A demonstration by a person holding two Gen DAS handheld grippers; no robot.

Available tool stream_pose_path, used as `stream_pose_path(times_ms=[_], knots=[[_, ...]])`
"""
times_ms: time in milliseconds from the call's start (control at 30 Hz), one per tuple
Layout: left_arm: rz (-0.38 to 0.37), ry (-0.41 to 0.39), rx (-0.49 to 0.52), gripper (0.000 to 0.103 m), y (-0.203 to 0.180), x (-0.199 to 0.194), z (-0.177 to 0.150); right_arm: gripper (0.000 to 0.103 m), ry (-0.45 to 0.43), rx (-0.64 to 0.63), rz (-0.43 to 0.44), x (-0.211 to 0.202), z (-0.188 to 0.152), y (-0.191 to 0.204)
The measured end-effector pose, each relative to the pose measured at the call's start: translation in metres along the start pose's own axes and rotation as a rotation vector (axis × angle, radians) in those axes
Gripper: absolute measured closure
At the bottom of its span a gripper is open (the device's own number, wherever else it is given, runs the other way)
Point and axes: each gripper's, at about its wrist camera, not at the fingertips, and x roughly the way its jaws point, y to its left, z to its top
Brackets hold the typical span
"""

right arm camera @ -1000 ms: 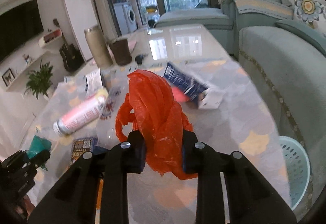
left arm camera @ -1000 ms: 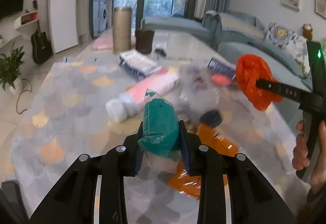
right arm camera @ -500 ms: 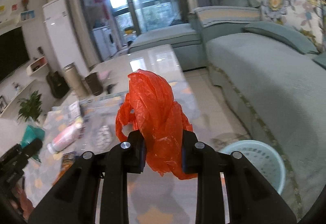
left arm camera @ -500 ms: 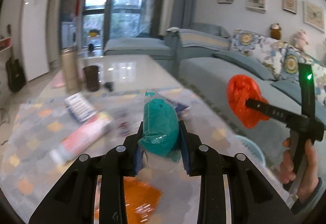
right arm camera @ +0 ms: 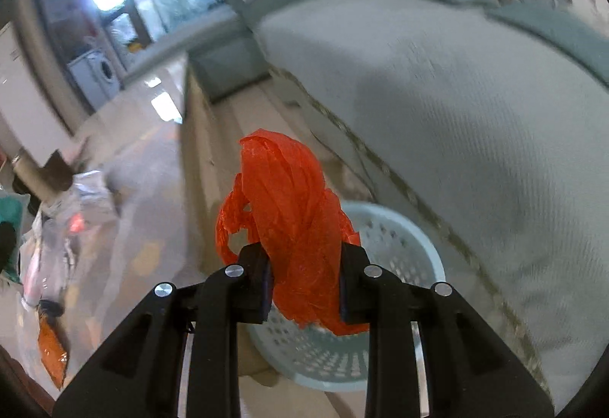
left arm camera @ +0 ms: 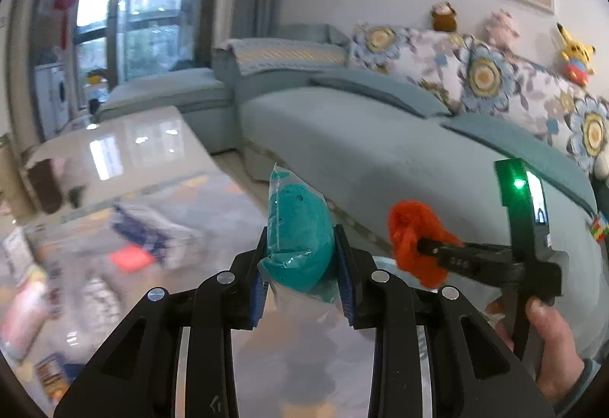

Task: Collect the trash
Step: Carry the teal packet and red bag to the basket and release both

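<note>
My left gripper (left arm camera: 300, 283) is shut on a teal packet in clear wrap (left arm camera: 298, 237), held up in the air. My right gripper (right arm camera: 304, 281) is shut on a crumpled red plastic bag (right arm camera: 293, 212) and hangs above a pale blue perforated basket (right arm camera: 399, 258) on the floor beside the sofa. In the left wrist view the right gripper (left arm camera: 422, 250) with the red bag (left arm camera: 409, 228) shows to the right of the teal packet.
A grey-blue sofa (left arm camera: 380, 151) fills the right side. The table with a patterned cloth (left arm camera: 114, 228) lies to the left, with a blue-white packet (left arm camera: 152, 231), a pink tube (right arm camera: 34, 266) and an orange wrapper (right arm camera: 53, 353) on it.
Both grippers have swung right, away from the table toward the sofa. The basket now lies right under the red bag. Both grips are unchanged.
</note>
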Motion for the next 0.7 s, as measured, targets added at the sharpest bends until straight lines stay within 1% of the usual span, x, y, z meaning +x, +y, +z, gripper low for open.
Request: stream_pose_path(times_ms=[100,200,367,467,533,600,700], knots=[[-0.045,0.05,0.002,0.074,-0.016,0.03,-0.004,0.081,0.05,0.041,-0.006,0.013,-0.004,-0.013],[-0.09,0.097,-0.014,0.074,-0.026,0.057,-0.008,0.078,0.089,0.069,-0.012,0.022,-0.003,-0.02],[-0.135,0.152,-0.028,0.073,-0.038,0.083,-0.016,0.078,0.134,0.11,-0.025,0.031,-0.004,-0.028],[-0.151,0.178,-0.056,0.07,-0.038,0.091,-0.017,0.07,0.141,0.146,-0.018,0.03,-0.003,-0.033],[-0.143,0.184,-0.069,0.058,-0.036,0.092,-0.018,0.058,0.133,0.158,-0.022,0.028,0.0,-0.037],[-0.14,0.18,-0.074,0.057,-0.036,0.092,-0.018,0.054,0.13,0.168,-0.015,0.023,0.001,-0.039],[-0.144,0.176,-0.069,0.056,-0.037,0.091,-0.018,0.054,0.115,0.163,-0.01,0.019,0.003,-0.038]])
